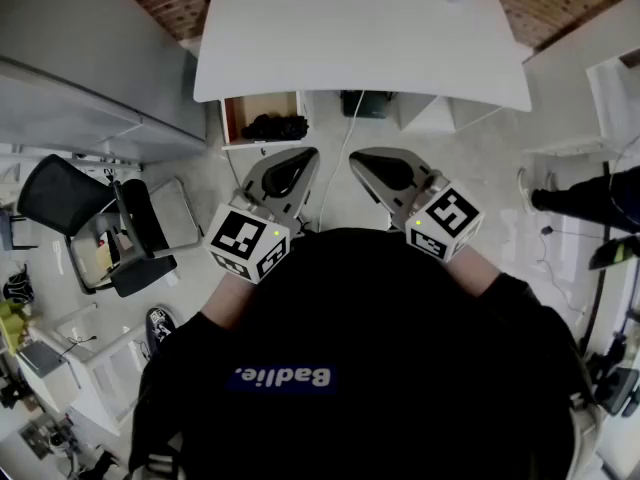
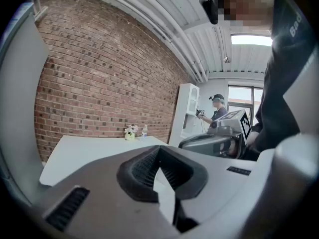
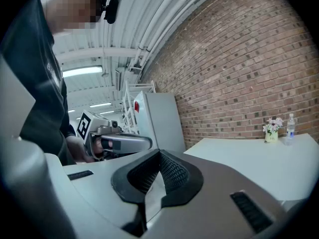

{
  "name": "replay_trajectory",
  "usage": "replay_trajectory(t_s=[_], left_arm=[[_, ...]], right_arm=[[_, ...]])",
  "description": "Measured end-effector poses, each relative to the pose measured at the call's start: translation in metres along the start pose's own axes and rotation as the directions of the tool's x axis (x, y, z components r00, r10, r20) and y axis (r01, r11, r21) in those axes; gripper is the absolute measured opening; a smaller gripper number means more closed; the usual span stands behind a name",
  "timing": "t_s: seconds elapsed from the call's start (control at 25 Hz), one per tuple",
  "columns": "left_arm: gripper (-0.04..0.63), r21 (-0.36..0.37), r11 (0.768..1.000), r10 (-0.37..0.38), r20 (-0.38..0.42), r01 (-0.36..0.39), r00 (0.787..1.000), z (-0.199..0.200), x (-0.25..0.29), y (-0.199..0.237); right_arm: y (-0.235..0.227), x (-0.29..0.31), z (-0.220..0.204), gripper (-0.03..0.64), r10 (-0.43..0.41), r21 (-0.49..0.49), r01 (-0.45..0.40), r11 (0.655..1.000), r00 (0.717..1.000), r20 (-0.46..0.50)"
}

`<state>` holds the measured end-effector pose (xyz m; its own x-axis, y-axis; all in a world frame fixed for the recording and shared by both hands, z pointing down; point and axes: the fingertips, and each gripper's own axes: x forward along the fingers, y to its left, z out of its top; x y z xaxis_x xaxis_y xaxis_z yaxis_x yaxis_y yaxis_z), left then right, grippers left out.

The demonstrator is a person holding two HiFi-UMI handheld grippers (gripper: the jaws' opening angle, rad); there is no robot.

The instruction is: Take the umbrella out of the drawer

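In the head view a wooden drawer [image 1: 240,116] stands open under the white table [image 1: 360,38], and a dark bundled umbrella [image 1: 276,126] lies inside it. My left gripper [image 1: 300,160] is held in the air short of the drawer, jaws shut with nothing between them. Beside it my right gripper [image 1: 362,162] is also shut and empty. The left gripper view shows its jaws [image 2: 159,149] together above the table top, with the right gripper [image 2: 214,141] alongside. Its own view shows the right gripper [image 3: 159,154] shut too. The drawer is hidden in both gripper views.
A black office chair [image 1: 95,223] stands to the left, and a white cable [image 1: 345,148] runs over the floor under the table. A small flower pot [image 3: 271,131] and a bottle [image 3: 290,126] stand on the table by the brick wall. Another person [image 2: 218,111] stands far off near a white cabinet [image 2: 187,111].
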<state>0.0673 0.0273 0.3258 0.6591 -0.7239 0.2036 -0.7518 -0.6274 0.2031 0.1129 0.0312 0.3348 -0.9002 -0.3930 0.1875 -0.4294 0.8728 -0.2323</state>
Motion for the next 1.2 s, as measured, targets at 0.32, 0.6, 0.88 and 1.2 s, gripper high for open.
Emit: replay_trajectory(t_s=[0.32, 0.6, 0.88, 1.2], left_arm=[[0.003, -0.005, 1.0, 0.011, 0.012, -0.011, 1.0, 0.001, -0.016, 0.006], [0.003, -0.014, 1.0, 0.018, 0.013, -0.017, 1.0, 0.001, -0.029, 0.019], [0.002, -0.015, 1.0, 0.012, 0.019, -0.011, 1.0, 0.002, -0.029, 0.034], [0.003, -0.026, 1.0, 0.008, 0.013, -0.008, 1.0, 0.006, -0.027, 0.061]], right_arm=[[0.012, 0.012, -0.002, 0.026, 0.002, 0.008, -0.002, 1.0, 1.0, 0.002], [0.019, 0.027, -0.001, 0.026, 0.002, 0.007, -0.001, 1.0, 1.0, -0.003], [0.015, 0.039, 0.001, 0.026, -0.009, 0.016, 0.009, 1.0, 1.0, -0.004], [0.005, 0.061, 0.003, 0.026, -0.028, 0.037, 0.028, 0.999, 0.999, -0.018]])
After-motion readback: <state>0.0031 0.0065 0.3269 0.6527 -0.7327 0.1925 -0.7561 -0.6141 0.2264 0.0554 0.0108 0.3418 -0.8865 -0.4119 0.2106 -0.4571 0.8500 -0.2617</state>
